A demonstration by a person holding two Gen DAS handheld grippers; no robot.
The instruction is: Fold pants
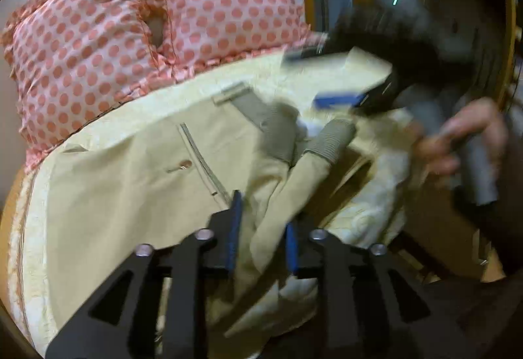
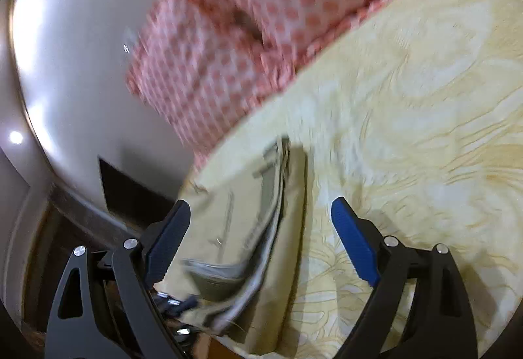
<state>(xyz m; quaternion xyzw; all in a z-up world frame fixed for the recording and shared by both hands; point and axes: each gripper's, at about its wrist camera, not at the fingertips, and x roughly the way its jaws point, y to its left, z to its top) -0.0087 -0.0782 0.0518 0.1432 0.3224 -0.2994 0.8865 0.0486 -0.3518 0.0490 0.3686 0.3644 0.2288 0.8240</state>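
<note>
Because the khaki pants [image 1: 137,169] are soft and limp on the yellow bedspread [image 2: 425,97], below the spotted pillow [image 1: 130,32] at eleven o'clock, grip at the waistband or hem. Left gripper [image 1: 263,238] pinches a fabric fold; right gripper [image 2: 261,247], blurred, seems spread wide, holding nothing.

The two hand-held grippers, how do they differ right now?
The left hand-held gripper has its jaws closed on a fold of the beige pants; the right hand-held gripper is wide open, holding nothing, above the pants. Both have blue pads on black fingers.
</note>
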